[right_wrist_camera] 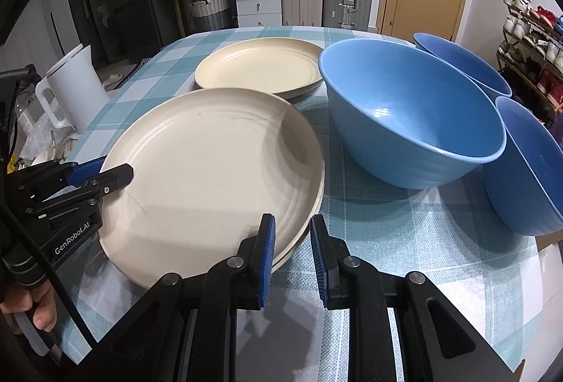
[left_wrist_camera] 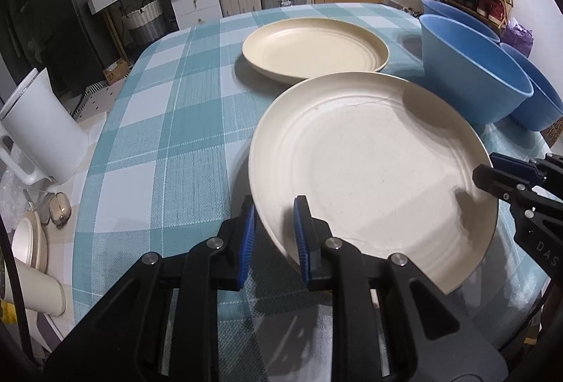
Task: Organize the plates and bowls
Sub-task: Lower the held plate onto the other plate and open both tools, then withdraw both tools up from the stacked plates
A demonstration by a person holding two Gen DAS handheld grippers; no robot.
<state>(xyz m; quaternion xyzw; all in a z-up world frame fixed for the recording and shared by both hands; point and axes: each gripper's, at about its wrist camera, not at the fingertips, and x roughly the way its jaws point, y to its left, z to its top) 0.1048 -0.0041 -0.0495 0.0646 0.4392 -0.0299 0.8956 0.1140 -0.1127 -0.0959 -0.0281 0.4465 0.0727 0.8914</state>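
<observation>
On a table spread with a teal-and-white checked woven cloth [left_wrist_camera: 158, 135], a white plastic jug with a handle [left_wrist_camera: 45, 125] stands off the left edge, out of play. Next comes the left gripper [left_wrist_camera: 274, 230], its blue-padded jaws pinching the near-left rim of a wide cream-coloured round ribbed plate [left_wrist_camera: 369, 164] that sits at the near edge, closest to the person. A second cream round plate [left_wrist_camera: 313, 44] of the same kind lies flat straight beyond it, toward the far edge, and the two rims overlap in both views. The right gripper [right_wrist_camera: 292, 252] is clamped on the near-right rim of the same near plate, so both hands share one load. The line between the two grips runs across the table from left to right. A second rim shows just under the held plate on its right side. Whether that is another plate beneath cannot be told. A large light-blue round plastic bowl [right_wrist_camera: 404, 107] stands upright just right of the plates, and two darker blue bowls [right_wrist_camera: 457, 62] [right_wrist_camera: 527, 164] are crowded along the right edge. If stacking is the aim, the likely move is forward, away from both grippers, onto the far plate. Neither hand is nearer, and the big bowl's wall leaves little room on the right.
</observation>
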